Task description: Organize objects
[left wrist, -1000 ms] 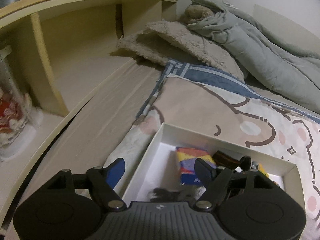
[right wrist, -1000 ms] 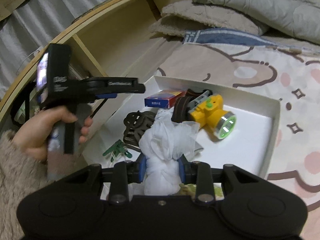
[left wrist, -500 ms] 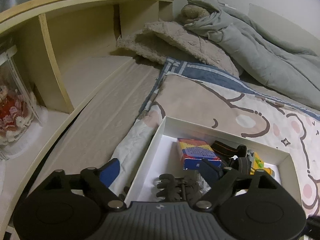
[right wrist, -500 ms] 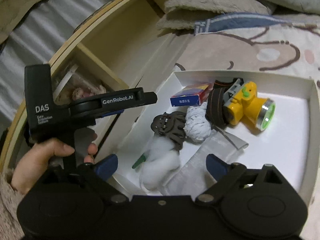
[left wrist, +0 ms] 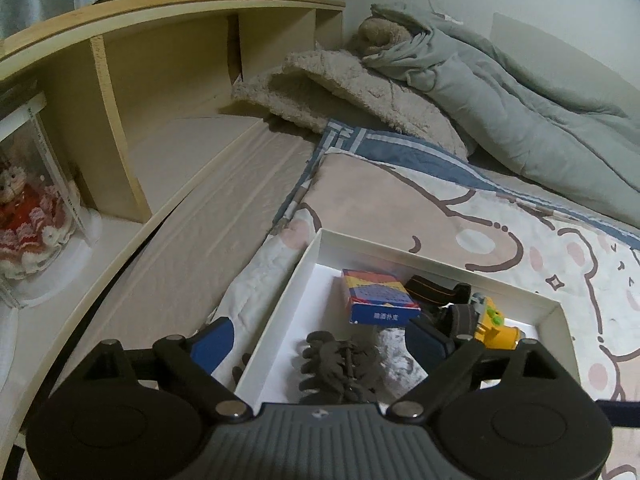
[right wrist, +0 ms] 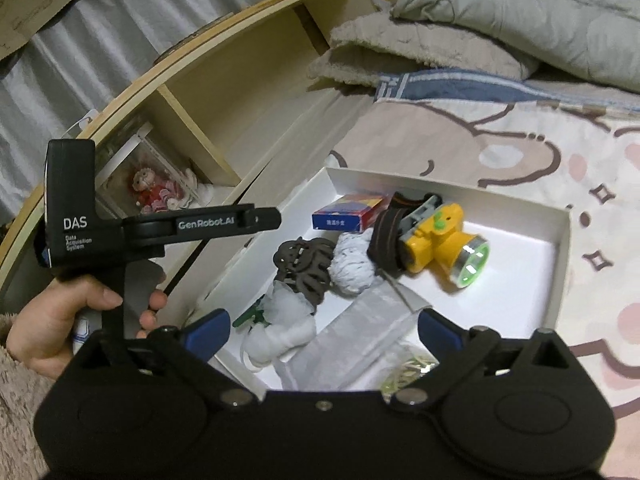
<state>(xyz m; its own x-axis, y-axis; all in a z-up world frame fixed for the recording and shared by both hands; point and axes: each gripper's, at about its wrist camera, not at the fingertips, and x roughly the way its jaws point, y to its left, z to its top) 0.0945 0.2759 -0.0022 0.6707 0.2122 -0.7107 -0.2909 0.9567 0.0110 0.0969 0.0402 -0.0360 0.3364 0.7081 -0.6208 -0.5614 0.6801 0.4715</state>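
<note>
Inside the white box (right wrist: 558,248) on the bed (right wrist: 520,152), the yellow headlamp (right wrist: 444,248) hides part of the card pack (right wrist: 348,216); a pale pouch (right wrist: 360,344) runs under the right claw (right wrist: 322,330). Both claws are opening, nothing between them. The left claw (left wrist: 320,340) covers the hair clip's (left wrist: 340,368) near end.

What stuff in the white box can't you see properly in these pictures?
- Yellow headlamp: in the left wrist view, the left gripper's finger hides most of it.
- Small green thing: right wrist view, half under the white cloth bundle, too small to name.
- Clear plastic bag: right wrist view, its near end is behind the right gripper.
</note>
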